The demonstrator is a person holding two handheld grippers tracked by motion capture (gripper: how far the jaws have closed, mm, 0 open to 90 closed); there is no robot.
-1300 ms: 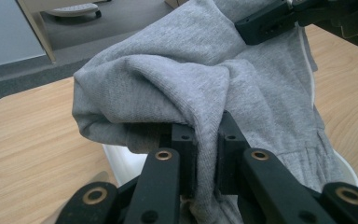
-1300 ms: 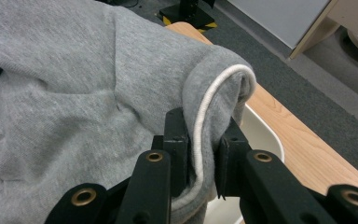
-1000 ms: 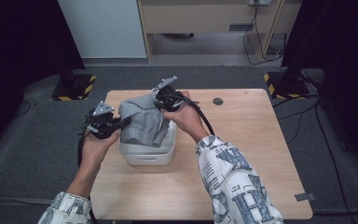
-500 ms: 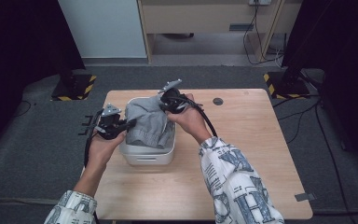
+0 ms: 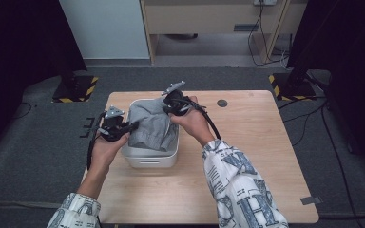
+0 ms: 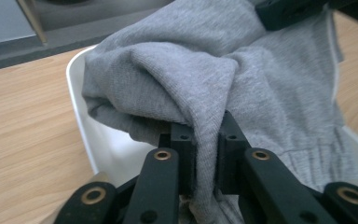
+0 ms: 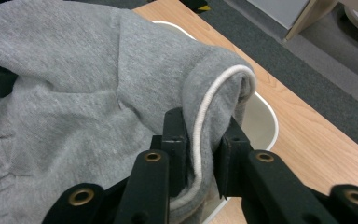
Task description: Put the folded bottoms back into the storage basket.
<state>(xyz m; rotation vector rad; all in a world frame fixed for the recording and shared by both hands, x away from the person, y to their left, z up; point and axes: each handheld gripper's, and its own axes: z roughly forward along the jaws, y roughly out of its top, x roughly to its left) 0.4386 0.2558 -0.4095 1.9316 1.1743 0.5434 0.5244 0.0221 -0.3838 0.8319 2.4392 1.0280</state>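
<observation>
Left tool [image 6: 204, 154]: jaws narrow, a fold of the grey garment [image 5: 149, 126] between the pads, though they have just been easing apart; from the left gripper view I judge the grip light. It sits at the left rim of the white bin [image 5: 149, 159].

Right tool [image 7: 200, 154]: jaws narrow too, closed round a hem with white piping, and likewise just easing open with cloth between them. It sits at the bin's far right corner.

Garment: bunched, mostly down inside the bin, on the left half of the worktop [image 5: 247, 190]. One fold drapes over the left rim, and the piped edge rides above the far rim.

Progress, as a judgement: loading the garment into the bin looks nearly done. The bulk is in. Left to do: let go on both sides, tuck the overhanging edges inside, draw the tools clear.

Writing: none readable on garment, bin or tools. The person's sleeve [image 5: 240, 190] carries a printed pattern that may include lettering, too small to read in the high view.
</observation>
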